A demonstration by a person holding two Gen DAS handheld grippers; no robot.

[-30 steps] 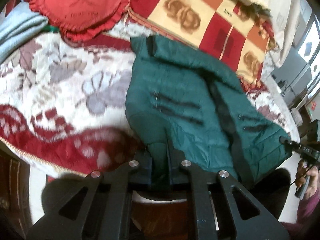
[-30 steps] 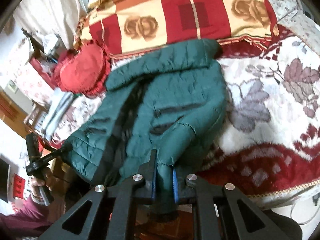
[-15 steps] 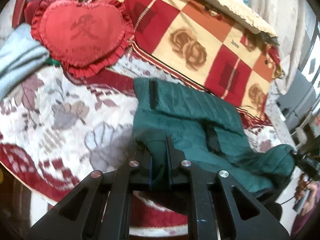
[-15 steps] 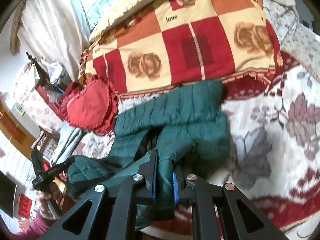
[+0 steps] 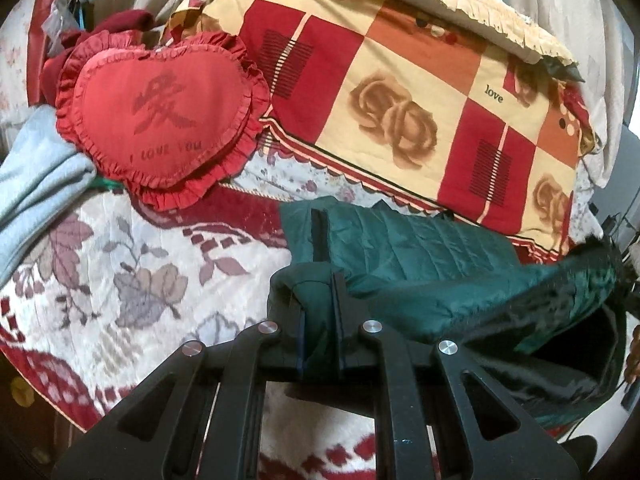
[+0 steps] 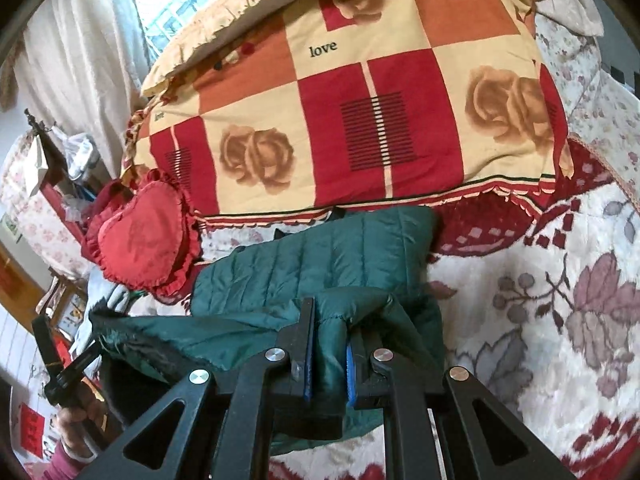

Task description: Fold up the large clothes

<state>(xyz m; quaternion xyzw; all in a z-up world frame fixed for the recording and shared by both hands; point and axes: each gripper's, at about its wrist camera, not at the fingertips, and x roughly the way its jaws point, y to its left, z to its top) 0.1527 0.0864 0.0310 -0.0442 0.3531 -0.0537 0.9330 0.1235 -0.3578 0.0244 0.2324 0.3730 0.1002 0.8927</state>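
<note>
A dark green quilted jacket (image 5: pixel 416 248) lies on the floral bedspread; it also shows in the right wrist view (image 6: pixel 320 256). My left gripper (image 5: pixel 320 312) is shut on a bunched edge of the jacket and holds it lifted over the part that lies flat. My right gripper (image 6: pixel 329 344) is shut on the other end of that edge, also lifted. The raised edge stretches between the two grippers. The left gripper (image 6: pixel 64 372) and the hand that holds it show at the lower left of the right wrist view.
A red heart-shaped cushion (image 5: pixel 160 116) lies left of the jacket. A folded red and cream checked quilt (image 5: pixel 400 92) lies right behind it. A light blue garment (image 5: pixel 36 184) lies at the far left. The floral bedspread (image 6: pixel 560 300) spreads to the right.
Both grippers have carried the jacket's near edge up and toward the far edge by the quilt. The jacket has gone from spread out to doubled over itself.
</note>
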